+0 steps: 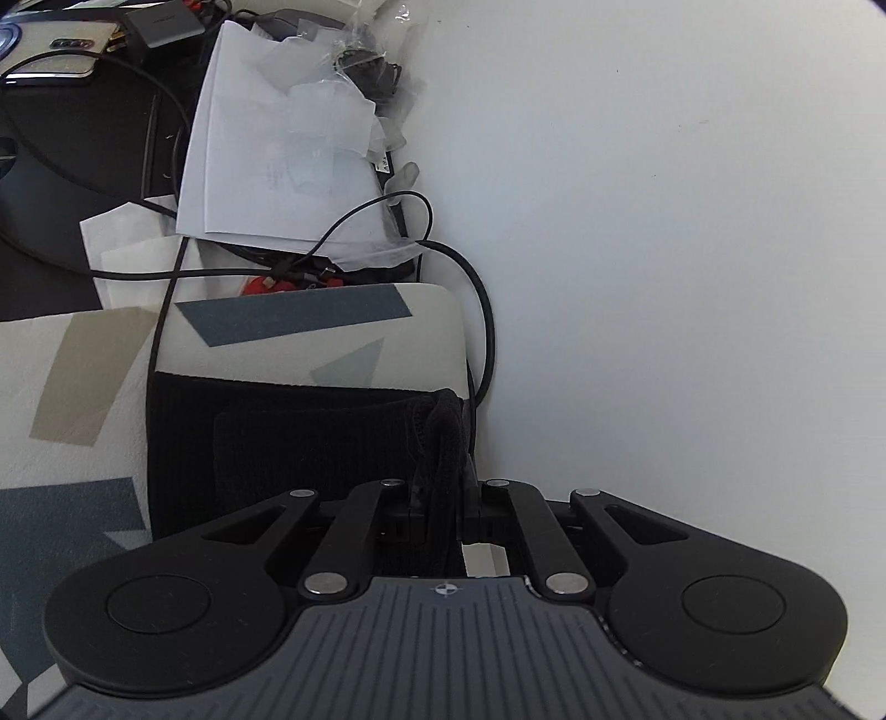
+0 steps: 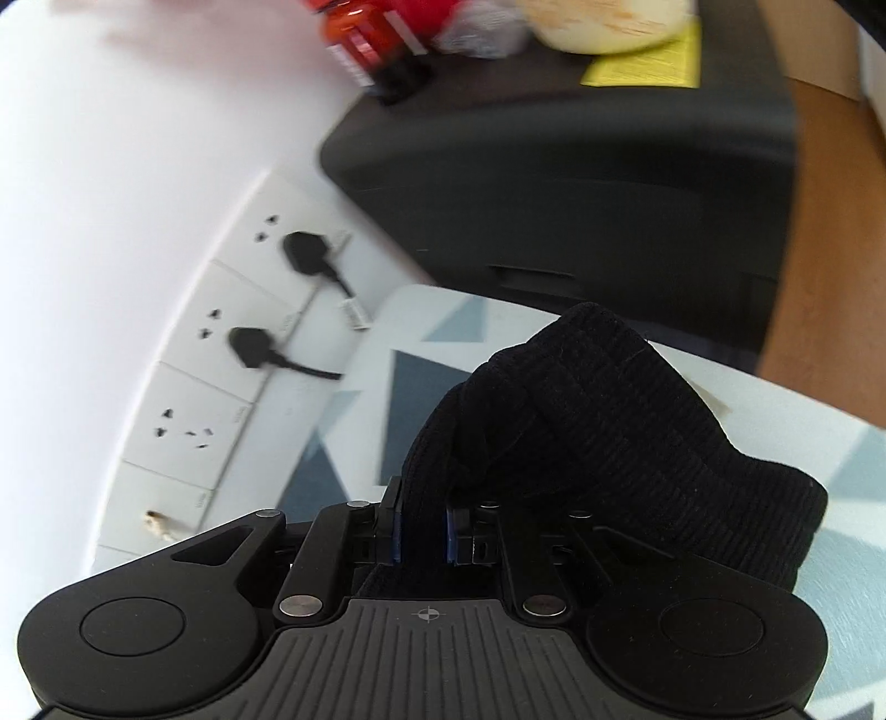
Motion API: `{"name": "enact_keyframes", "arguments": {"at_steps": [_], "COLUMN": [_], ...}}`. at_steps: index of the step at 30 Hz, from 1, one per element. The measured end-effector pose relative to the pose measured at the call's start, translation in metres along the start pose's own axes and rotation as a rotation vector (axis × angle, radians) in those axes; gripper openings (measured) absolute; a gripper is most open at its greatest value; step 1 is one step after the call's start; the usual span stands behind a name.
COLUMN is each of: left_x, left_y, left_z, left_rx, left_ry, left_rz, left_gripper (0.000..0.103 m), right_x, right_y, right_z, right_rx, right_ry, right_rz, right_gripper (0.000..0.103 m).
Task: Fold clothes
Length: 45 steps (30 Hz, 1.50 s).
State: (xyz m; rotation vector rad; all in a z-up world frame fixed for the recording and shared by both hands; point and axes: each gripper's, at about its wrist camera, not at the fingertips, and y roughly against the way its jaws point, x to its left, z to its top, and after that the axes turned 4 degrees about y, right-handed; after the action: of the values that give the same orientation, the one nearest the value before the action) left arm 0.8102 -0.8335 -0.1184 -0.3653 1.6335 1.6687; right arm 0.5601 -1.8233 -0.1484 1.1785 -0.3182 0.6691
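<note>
black ribbed knit garment (image 1: 310,443) lies on the patterned cloth (image 1: 72,354) with grey and beige shapes, partly flat, one end lifted. left gripper (image 1: 443,512) has its fingers clamped on a bunched edge of the knit, fabric pinched between them and hanging in a vertical fold just in front of the white wall (image 1: 664,221). in the right wrist view the same knit (image 2: 609,421) humps up above the patterned cloth (image 2: 421,387), and the right gripper (image 2: 423,531) has its fingers closed on a thick strip of it, blue pads (image 2: 451,534) showing either side of the strip. knit looks soft, floppy, light, a bit stretchy, ribbing gives grip so not slippery; likely sags and bunches wherever unsupported, so hold at edges or corners and keep both ends taut to get a clean crease. looks like mid-fold, both ends held, fold not laid down yet. beyond the garment, left view: black cable (image 1: 482,310) loops along the wall side of the cloth, loose white papers (image 1: 266,144) and plastic wrap further back, a phone (image 1: 61,50) on a dark surface far corner. right view: wall sockets (image 2: 221,354) with two black plugs to the garment's left, dark cabinet (image 2: 581,194) behind it, blurred red item (image 2: 360,33) on top. risk: cable snagging the cloth edge.
</note>
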Motion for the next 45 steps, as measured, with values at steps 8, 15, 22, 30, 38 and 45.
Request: {"name": "enact_keyframes", "arguments": {"at_steps": [8, 15, 22, 30, 38, 45], "left_x": [-0.041, -0.032, 0.015, 0.092, 0.100, 0.094], "left_y": [-0.079, -0.036, 0.024, 0.035, 0.004, -0.001], "left_z": [-0.013, 0.001, 0.029, 0.019, -0.029, -0.036], "left_rx": [0.198, 0.264, 0.236, 0.329, 0.326, 0.226], "left_ry": [-0.383, -0.554, -0.548, -0.405, -0.433, -0.412], "left_rz": [0.055, -0.085, -0.118, -0.055, 0.006, 0.010], "left_gripper": [0.082, 0.084, 0.088, 0.089, 0.089, 0.092], "right_x": [0.021, 0.032, 0.013, -0.033, -0.059, -0.032], "right_y": [-0.053, -0.015, 0.052, 0.132, 0.074, 0.030], "right_z": [-0.012, -0.024, -0.049, -0.078, -0.161, -0.218], "right_rx": [-0.036, -0.068, -0.110, -0.313, 0.079, 0.204], "right_ry": [0.101, 0.263, 0.257, 0.232, 0.203, 0.111], "right_rz": [-0.027, 0.079, 0.219, 0.100, 0.086, 0.205], "right_gripper": [0.064, 0.082, 0.082, 0.082, 0.081, 0.082]}}
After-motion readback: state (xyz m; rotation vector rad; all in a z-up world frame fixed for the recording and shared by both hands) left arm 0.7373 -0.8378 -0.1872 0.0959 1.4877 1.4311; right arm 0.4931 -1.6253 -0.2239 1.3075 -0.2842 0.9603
